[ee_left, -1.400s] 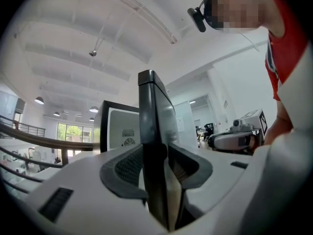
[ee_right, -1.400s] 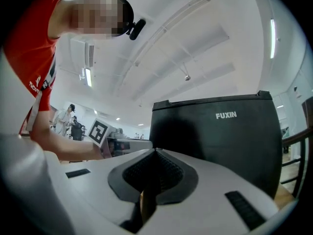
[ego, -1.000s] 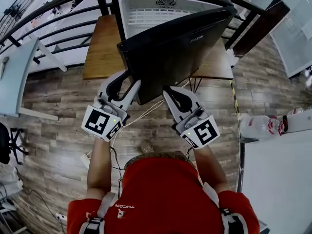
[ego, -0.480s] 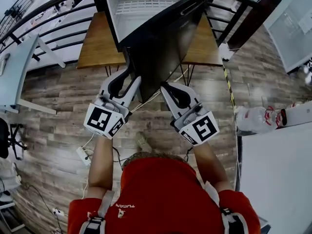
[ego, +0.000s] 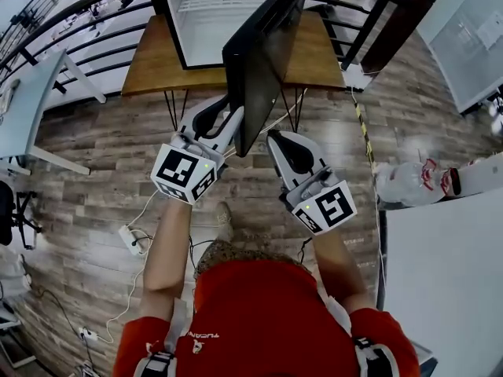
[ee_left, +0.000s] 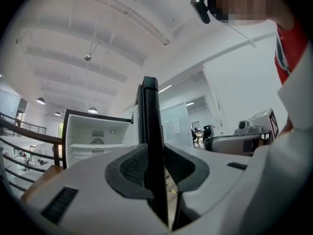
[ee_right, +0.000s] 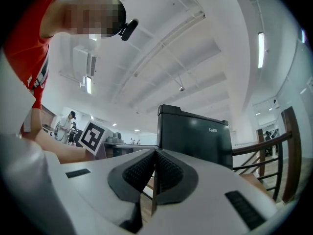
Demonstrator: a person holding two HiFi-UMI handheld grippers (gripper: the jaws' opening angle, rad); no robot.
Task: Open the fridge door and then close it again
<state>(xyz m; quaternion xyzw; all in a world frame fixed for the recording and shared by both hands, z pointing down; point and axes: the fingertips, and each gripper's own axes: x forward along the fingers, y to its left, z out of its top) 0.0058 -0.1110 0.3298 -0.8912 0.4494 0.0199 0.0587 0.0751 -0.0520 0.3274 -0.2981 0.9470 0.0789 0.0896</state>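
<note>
The wood-plank floor (ego: 94,163) spreads out below and in front of the fridge (ego: 174,30). The fridge is a small black one with a white inside. It stands open on a brown wooden table (ego: 157,61) with thin dark legs, and a dark railing (ego: 78,30) runs behind it and off to its left.

The fridge door (ego: 267,61) is swung wide out from the fridge. It is hinged on the fridge's right side, and its free edge points towards me, so I see it nearly edge-on. A white wire shelf and a round vent show at the back of the fridge.

My left gripper (ego: 228,120) is at the free edge of the fridge door, on the side facing the fridge's opening. Its jaws have just been closing, and the door's edge stands between them. In the left gripper view both grey pads (ee_left: 132,168) lie against the two faces of that edge, so I am gripping the door.

My right gripper (ego: 277,141) is on the outer side of the door, near its lower corner but not touching it. Its jaws are pressed together with nothing between them.

A white power strip (ego: 128,238) lies on the floor, in front of the fridge and to its left, with a cable trailing from it.
</note>
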